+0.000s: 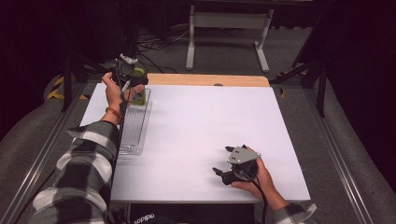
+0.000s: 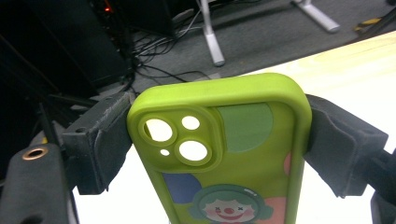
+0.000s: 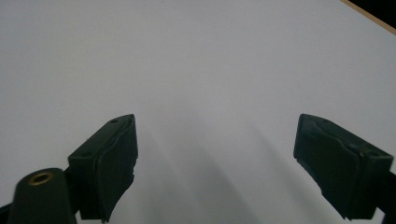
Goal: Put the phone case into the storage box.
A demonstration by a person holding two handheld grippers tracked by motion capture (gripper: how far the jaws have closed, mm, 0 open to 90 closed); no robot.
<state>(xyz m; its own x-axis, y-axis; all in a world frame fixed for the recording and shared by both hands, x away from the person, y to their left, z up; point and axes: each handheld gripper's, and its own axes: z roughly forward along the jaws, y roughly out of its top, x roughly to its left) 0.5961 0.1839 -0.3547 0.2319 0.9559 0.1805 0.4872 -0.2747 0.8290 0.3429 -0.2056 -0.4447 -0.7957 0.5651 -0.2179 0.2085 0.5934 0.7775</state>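
A lime-green phone case (image 2: 224, 154) with camera cut-outs and a clown picture is clamped between the two black jaws of my left gripper (image 2: 217, 149). In the high view my left gripper (image 1: 132, 80) holds the green case (image 1: 138, 72) up above the far end of a clear plastic tray (image 1: 132, 135) at the table's left side. My right gripper (image 1: 223, 172) rests low near the table's front right, with its jaws wide apart over bare white tabletop (image 3: 196, 70); my right gripper (image 3: 215, 163) has nothing between its fingers.
The white table (image 1: 205, 121) has a wooden strip (image 1: 210, 80) along its far edge. Beyond it, cables and a white desk frame (image 1: 229, 28) stand on the grey floor. Dark stands flank the table on both sides.
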